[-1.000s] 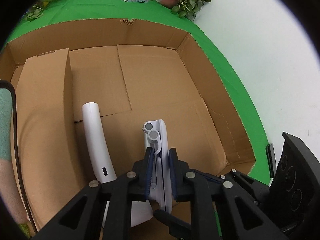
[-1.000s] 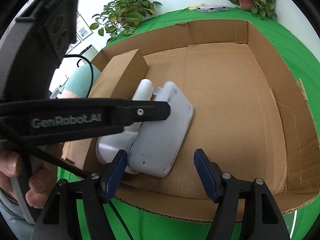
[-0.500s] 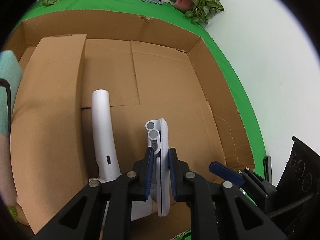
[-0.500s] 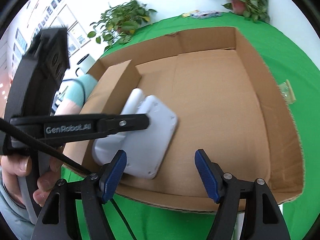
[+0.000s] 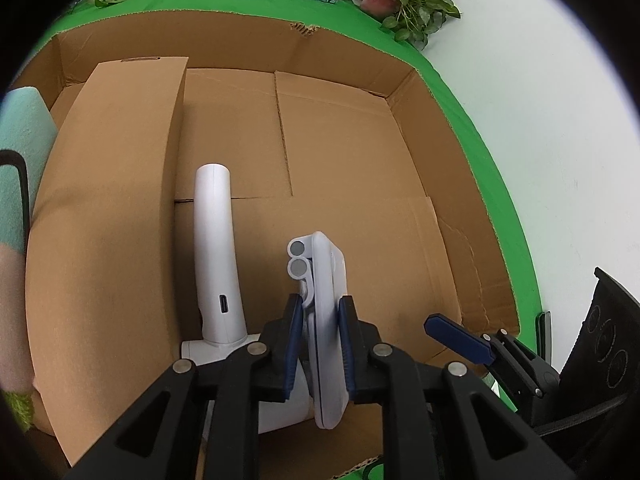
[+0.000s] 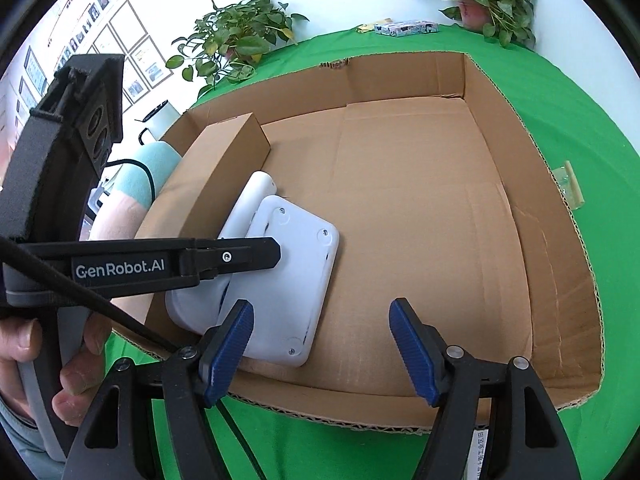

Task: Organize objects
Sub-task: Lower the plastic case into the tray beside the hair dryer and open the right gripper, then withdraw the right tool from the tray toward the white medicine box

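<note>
A flat pale-grey device [image 5: 326, 312] stands on edge between the blue pads of my left gripper [image 5: 319, 330], which is shut on it. In the right wrist view the same grey device [image 6: 294, 276] shows its screwed back face, held low in the big cardboard box [image 6: 520, 208]. Beside it a white curved-handled appliance [image 5: 216, 256] rests on the box floor, against a small brown carton [image 5: 108, 200]. My right gripper [image 6: 322, 346] hovers open over the box's near wall [image 6: 360, 404], nothing between its fingers.
The box [image 5: 352, 128] sits on a green cloth [image 6: 560, 112]. Potted plants [image 6: 236, 40] and a patterned packet [image 6: 406, 27] stand at the far edge. A small clear wrapper [image 6: 570, 184] lies right of the box. A hand [image 6: 24, 344] grips the left tool's handle.
The left gripper rolled a little with the grey device, which now sits closer to the white appliance. The right gripper kept its place and its opening.
</note>
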### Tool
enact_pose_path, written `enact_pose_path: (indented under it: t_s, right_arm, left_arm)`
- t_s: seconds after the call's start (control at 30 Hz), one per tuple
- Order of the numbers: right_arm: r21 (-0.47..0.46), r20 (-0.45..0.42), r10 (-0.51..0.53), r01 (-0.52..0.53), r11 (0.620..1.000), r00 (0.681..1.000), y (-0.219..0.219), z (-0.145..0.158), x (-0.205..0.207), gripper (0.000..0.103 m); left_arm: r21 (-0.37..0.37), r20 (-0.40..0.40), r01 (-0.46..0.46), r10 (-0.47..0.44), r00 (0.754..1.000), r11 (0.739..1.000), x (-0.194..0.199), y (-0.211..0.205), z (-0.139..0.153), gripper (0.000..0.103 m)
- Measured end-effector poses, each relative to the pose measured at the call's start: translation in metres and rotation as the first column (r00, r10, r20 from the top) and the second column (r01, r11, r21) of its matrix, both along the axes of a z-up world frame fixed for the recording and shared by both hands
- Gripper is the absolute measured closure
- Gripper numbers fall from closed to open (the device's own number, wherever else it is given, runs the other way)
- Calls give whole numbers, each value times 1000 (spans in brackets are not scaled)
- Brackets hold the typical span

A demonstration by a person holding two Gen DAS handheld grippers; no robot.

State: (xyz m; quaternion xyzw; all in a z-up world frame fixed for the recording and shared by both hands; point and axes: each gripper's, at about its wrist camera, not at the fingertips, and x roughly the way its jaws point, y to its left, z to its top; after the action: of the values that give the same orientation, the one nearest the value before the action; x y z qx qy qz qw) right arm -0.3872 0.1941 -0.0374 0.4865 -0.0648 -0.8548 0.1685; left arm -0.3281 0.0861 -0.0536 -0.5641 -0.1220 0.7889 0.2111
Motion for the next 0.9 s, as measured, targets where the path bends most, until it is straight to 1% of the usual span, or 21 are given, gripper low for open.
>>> enact_pose_path:
  t_s: [0.17,0.23,0.4,0.5,0.67,0.73,0.87,0.9]
  right_arm:
    - [33,-2,2,-2,999,1000,-2,0,1,34]
    - [53,-6,6,-5,999,1000,-5,-1,2,34]
    - [78,-14,14,-13,997,1000,-10,0,2,34]
    - [86,-20,17,-15,996,1000,-13,1,1,34]
    - [106,-24,14,-12,994,1000,-18,2,-1,34]
    - [113,-21,7,-4,994,1000,-19,2,-2,34]
    - [95,14,13,-14,995,1000,-21,-4,-9,34]
    - [92,20,17,-19,996,1000,-22,-5,-10,37]
  left_arm:
    - [-1,-5,6,-6,1000,1000,1,-2,2,86]
    - [-2,-17,5,-5,1000,1000,3,-4,5,82]
    - [-3,-74,5,-5,997,1000,11,-11,20,81]
    - [-6,-120,5,-5,993,1000,17,-15,33,79]
    - [-33,-194,-8,2,981,999,30,-24,49,78]
    - [-34,-220,-25,17,975,999,35,-31,53,74]
    - [-24,-232,-63,55,971,998,42,-48,54,74]
    - [-24,-236,-70,63,970,997,43,-53,54,74]
